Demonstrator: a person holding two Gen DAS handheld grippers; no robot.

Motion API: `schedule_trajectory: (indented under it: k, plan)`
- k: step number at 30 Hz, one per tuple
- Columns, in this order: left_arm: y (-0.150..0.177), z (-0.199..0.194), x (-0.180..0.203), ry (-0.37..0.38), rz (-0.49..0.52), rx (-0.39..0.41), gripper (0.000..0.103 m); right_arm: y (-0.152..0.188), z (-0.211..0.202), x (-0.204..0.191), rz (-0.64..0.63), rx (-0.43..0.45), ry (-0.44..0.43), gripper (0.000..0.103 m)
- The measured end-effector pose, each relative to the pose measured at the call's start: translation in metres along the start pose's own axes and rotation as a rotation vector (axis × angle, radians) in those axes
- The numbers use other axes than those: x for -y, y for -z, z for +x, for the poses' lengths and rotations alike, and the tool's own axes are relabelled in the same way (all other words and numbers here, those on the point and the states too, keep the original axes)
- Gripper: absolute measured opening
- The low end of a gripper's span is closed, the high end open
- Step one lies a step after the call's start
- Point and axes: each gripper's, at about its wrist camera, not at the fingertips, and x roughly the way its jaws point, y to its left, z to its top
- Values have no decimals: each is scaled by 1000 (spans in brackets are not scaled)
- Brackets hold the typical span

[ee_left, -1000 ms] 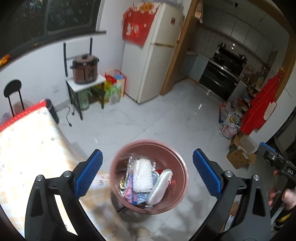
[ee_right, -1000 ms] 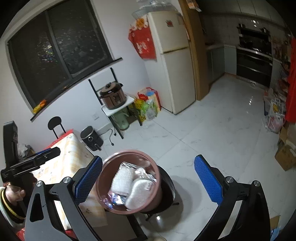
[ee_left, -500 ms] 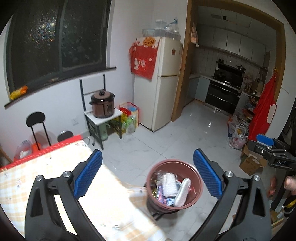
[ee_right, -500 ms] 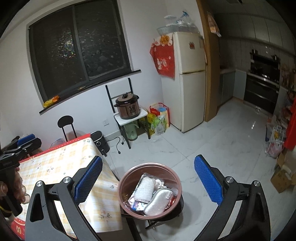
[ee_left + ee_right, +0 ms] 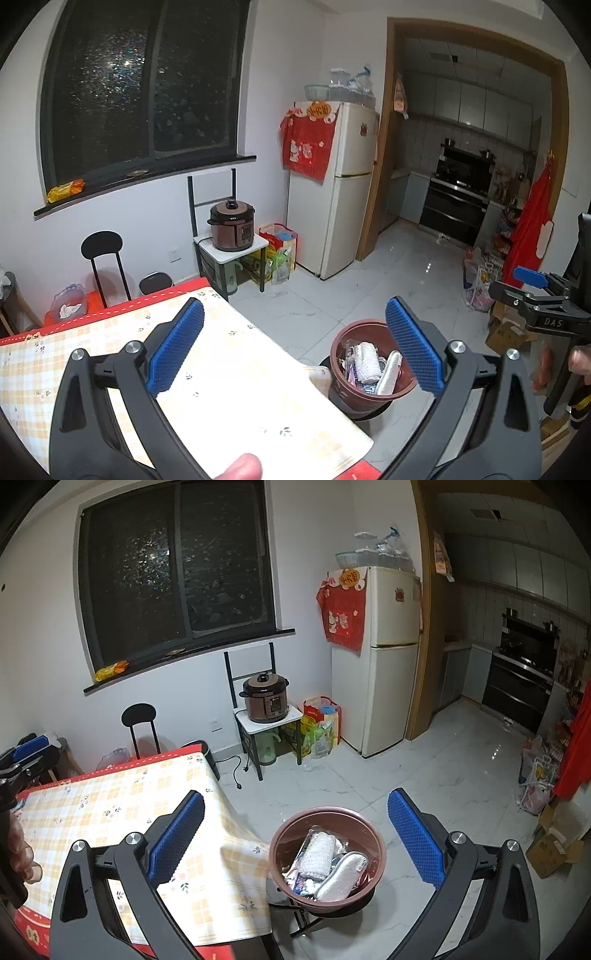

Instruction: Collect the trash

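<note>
Below and ahead of the left hand-held gripper (image 5: 294,349), spread wide and holding nothing, stands the bin (image 5: 373,369), already loaded with wrappers (image 5: 365,365) and a white pad (image 5: 388,372). Right hand-held gripper (image 5: 295,830) also wide and empty, with the bin (image 5: 328,860) low between its pads, just past the corner of the surface (image 5: 122,812).

Possible trouble: could tip, since seems perched on a small black stand (image 5: 295,904) and not on the floor; a knock from either hand-held gripper or a tug on the hanging cloth corner would do it. Could also miss leftover trash, because none visible on the checked cloth.

Hard to tell: near edge of the surface hidden behind the black arms; stand mostly covered by the bin; bottom of the bin buried; wrappers too small to identify.
</note>
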Motion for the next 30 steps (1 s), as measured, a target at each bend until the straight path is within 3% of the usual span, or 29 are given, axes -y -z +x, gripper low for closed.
schedule_trajectory:
  k: [15, 30]
  plan:
    - [22, -40, -60, -1, -19, -3, 97, 11, -27, -67, -32, 8, 41, 98]
    - [27, -53, -73, 11, -15, -1, 97, 20, -36, -92, -28, 12, 64, 98]
